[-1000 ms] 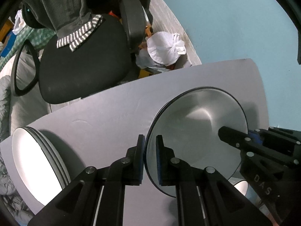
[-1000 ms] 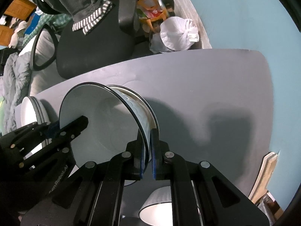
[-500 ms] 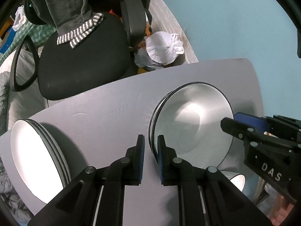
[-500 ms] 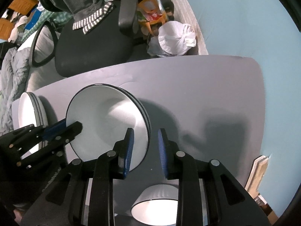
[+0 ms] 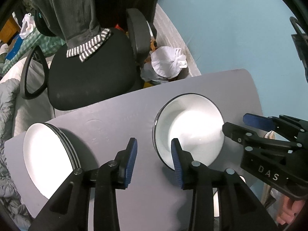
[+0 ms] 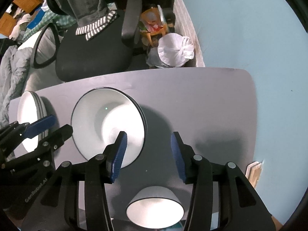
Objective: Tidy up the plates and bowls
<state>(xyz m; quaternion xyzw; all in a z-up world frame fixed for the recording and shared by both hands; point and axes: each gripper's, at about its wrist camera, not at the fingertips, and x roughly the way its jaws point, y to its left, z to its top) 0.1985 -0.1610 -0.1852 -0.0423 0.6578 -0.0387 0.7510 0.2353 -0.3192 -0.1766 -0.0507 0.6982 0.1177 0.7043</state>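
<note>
A white deep plate with a black rim point(image 5: 189, 129) point(image 6: 104, 119) lies on top of a like stack on the grey table point(image 5: 119, 119). My left gripper point(image 5: 153, 148) hangs above the stack's left rim. Its jaws are opening and the pads touch nothing. My right gripper point(image 6: 148, 140) hangs over the stack's right rim, jaws also opening, with only the rim showing below the gap. Each gripper shows in the other's view: the right gripper point(image 5: 238, 125) and the left gripper point(image 6: 52, 127). A stack of flat white plates point(image 5: 46, 159) point(image 6: 28, 115) sits at the left.
A small white bowl point(image 6: 156, 209) stands on the table's near side, below my right gripper. Behind the table are a black office chair point(image 5: 86, 73) draped with clothes and a tied white bag point(image 5: 167, 63). A blue wall lies to the right. A hand point(image 5: 288, 207) holds the right gripper.
Both grippers were shut on the black-rimmed plate's opposite rims. They have let go, opened and risen, and the plate now rests on its stack.
</note>
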